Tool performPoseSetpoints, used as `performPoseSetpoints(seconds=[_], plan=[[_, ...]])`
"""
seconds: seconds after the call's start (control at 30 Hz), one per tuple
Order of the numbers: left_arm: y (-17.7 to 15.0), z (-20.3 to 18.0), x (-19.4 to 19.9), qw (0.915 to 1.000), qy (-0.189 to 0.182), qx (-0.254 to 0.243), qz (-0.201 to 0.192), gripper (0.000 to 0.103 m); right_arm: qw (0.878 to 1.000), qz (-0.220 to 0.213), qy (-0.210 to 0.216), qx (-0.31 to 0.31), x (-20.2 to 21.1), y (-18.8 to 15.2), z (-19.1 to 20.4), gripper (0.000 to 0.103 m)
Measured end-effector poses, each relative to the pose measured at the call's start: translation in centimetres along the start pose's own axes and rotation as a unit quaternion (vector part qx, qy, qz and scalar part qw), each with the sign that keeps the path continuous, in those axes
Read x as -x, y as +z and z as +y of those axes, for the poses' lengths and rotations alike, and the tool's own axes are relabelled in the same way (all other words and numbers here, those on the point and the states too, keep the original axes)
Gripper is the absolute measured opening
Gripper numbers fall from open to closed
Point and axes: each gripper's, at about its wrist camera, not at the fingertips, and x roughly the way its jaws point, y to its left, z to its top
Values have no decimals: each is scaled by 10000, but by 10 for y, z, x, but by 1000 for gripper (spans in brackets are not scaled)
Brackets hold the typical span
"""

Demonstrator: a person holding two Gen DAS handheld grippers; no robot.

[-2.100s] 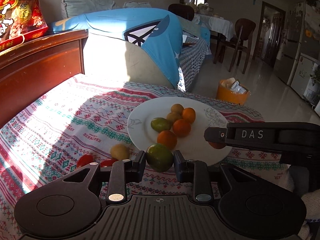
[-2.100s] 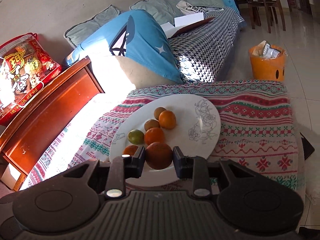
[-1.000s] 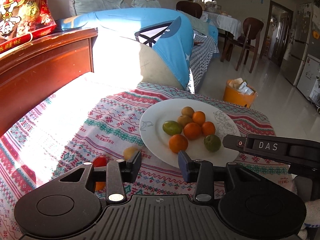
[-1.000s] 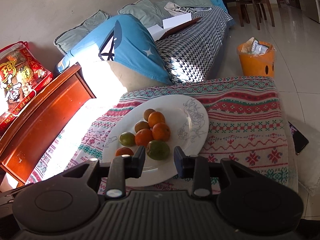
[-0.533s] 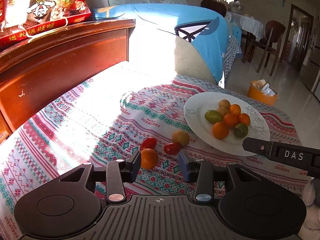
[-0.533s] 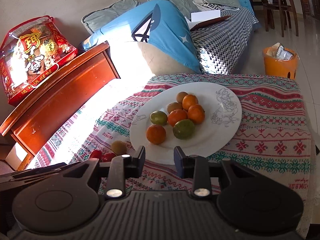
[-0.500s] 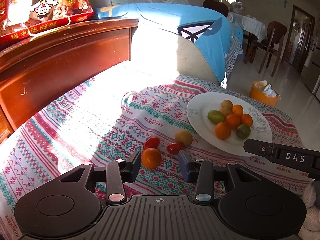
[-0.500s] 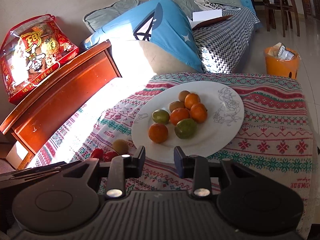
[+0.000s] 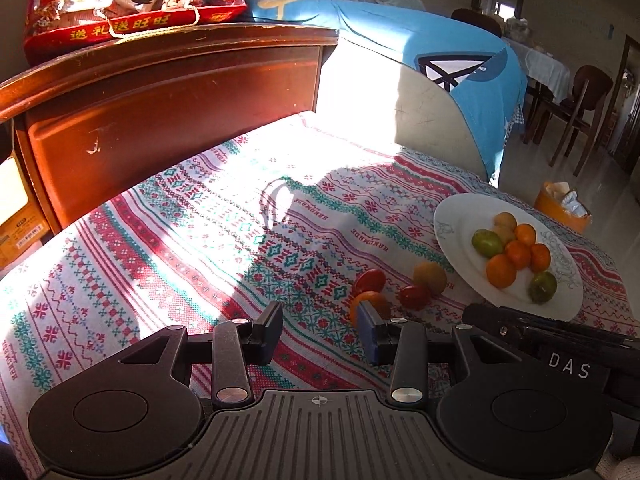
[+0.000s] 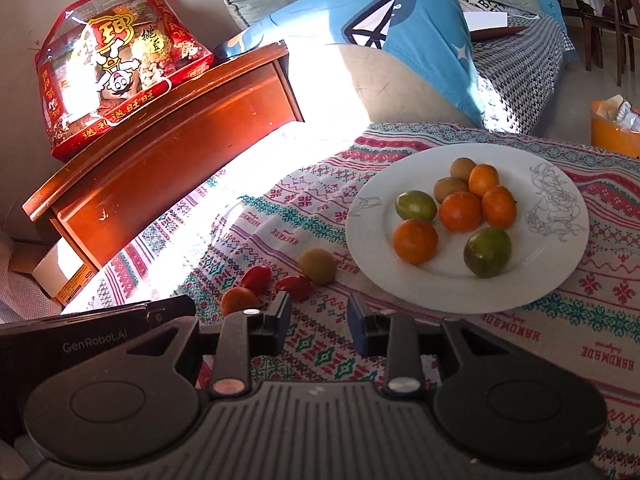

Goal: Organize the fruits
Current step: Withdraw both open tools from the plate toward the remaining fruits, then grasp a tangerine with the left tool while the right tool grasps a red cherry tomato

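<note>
A white plate (image 10: 560,272) (image 9: 456,236) holds several oranges, green fruits and brown kiwis. On the patterned cloth beside the plate lie a loose orange (image 9: 366,300) (image 10: 239,299), two red tomatoes (image 9: 370,279) (image 9: 414,296) (image 10: 256,278) (image 10: 294,285) and a kiwi (image 9: 430,277) (image 10: 318,266). My left gripper (image 9: 320,334) is open over the cloth, its right finger just in front of the loose orange. My right gripper (image 10: 318,322) is open too, empty, near the plate's front left rim.
A red-brown wooden cabinet (image 9: 168,96) stands at the table's left with a red snack bag (image 10: 116,68) on top. Behind the table is a sofa with a blue cover (image 9: 460,64). An orange bin (image 9: 562,206) sits on the floor; chairs stand further back.
Both grippers have swung left and drawn back from the plate. The green fruit and orange they held 2 s ago now lie on the plate, and both stand open and empty.
</note>
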Motion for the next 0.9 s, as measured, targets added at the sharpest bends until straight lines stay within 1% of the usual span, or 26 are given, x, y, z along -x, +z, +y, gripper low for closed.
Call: performPoseSetpoints(seconds=[0.33,0.47,0.63,0.7,0.77,0.9], plan=[[-2,11,-6,9998,48,200,77,39,9999,125,36,23,-32,3,11,33],[-2,14,-8,9996,6,254,90,39,9998,169,-1,108,-43,2,17,33],[-3,14,-9,9996,-53,249,124,39,9998,120,-67,166,-48,2,21,33],[-4,14,-11,9996,-80,243,142,39,9997,89,-111,175,-49,2,21,31],[-4,13,-11,9996,-94,230,151,39,9998,71,-108,159,-50,3,19,26],[-4,10,-12,9996,-131,211,163,39,9998,68,-88,170,-48,3,16,25]])
